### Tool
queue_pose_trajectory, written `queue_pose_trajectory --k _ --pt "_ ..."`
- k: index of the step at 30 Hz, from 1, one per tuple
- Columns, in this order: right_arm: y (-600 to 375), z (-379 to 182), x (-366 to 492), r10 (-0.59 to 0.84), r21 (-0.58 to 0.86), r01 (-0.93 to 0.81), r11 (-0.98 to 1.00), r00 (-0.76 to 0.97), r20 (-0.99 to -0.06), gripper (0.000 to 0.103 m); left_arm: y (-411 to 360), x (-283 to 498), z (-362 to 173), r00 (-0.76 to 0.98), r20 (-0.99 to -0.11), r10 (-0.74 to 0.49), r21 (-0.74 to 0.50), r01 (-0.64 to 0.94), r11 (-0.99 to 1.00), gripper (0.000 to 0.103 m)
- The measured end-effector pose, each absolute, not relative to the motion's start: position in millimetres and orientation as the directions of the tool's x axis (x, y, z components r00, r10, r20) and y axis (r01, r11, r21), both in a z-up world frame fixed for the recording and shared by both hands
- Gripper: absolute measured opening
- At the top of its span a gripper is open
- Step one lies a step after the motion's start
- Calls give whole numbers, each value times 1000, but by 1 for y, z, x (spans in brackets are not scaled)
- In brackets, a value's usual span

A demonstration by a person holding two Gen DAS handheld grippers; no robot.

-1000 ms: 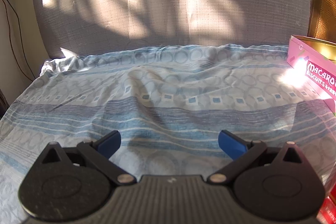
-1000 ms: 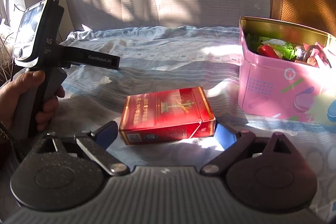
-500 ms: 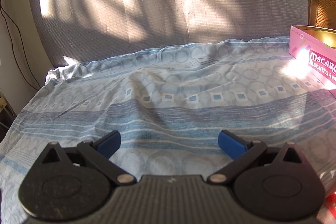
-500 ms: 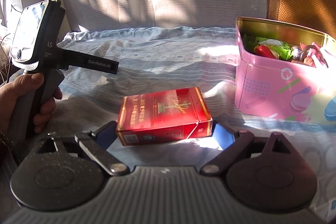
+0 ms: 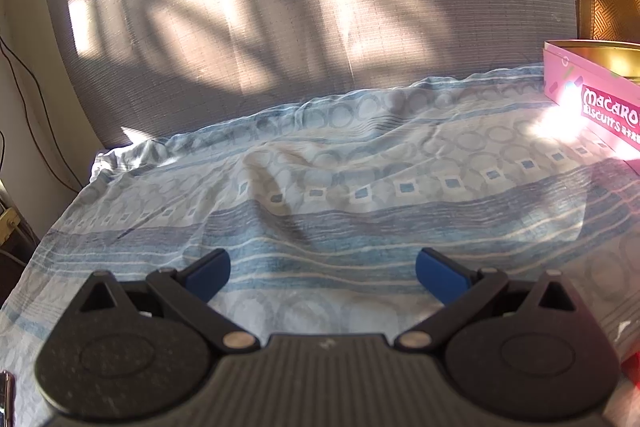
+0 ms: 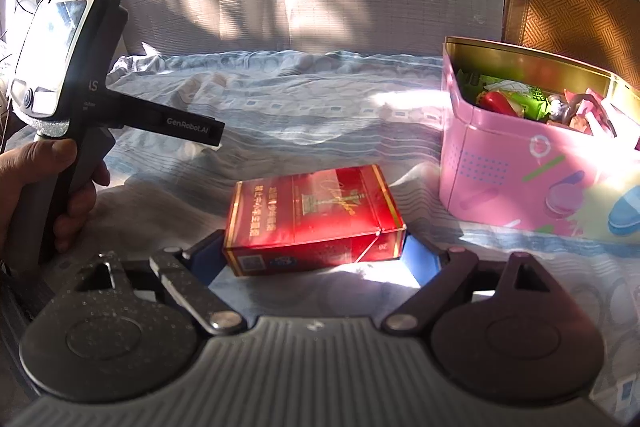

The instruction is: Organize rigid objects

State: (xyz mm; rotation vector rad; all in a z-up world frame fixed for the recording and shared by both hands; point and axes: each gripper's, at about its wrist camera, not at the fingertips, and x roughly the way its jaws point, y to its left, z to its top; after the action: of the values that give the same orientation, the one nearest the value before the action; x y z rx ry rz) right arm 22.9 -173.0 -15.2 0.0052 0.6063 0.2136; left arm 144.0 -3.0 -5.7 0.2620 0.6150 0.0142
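Note:
A red cigarette box (image 6: pixel 312 211) lies flat on the blue patterned cloth (image 6: pixel 280 115). My right gripper (image 6: pixel 314 259) straddles the box's near end. Its jaws are closing, and the blue pads (image 6: pixel 420 261) stand right beside the box's two short sides without clearly pressing on it. To the right stands an open pink biscuit tin (image 6: pixel 500 187) holding several wrapped items (image 6: pixel 520 103). My left gripper (image 5: pixel 322 269) hovers open over bare cloth (image 5: pixel 360 187) with nothing between its fingers. The same tin (image 5: pixel 592 99) shows at that view's right edge.
A hand (image 6: pixel 48 179) holds the left gripper's handle at the left of the right wrist view. A grey upholstered backrest (image 5: pixel 320 7) rises behind the cloth. A brown woven cushion (image 6: pixel 568 7) sits behind the tin. Cables (image 5: pixel 24 87) hang at the far left.
The right gripper's pads have drawn in towards the red box's sides. The left wrist view has tilted slightly, so the pink tin sits nearer its right edge.

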Motion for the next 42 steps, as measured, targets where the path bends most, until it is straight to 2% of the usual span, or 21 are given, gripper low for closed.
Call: queue_pose_trajectory --k 23,36,42 --pt "-183 -15 14 154 62 -144 988 808 -568 92 -10 142 -7 815 -576 63 268 115 957 101" --pt "-261 -11 -34 -35 98 107 989 832 -553 92 -28 135 -10 843 -522 129 400 109 910 101" --pt "-284 -12 -49 -47 143 148 979 837 -545 92 -37 134 -12 855 -499 144 451 114 885 101"
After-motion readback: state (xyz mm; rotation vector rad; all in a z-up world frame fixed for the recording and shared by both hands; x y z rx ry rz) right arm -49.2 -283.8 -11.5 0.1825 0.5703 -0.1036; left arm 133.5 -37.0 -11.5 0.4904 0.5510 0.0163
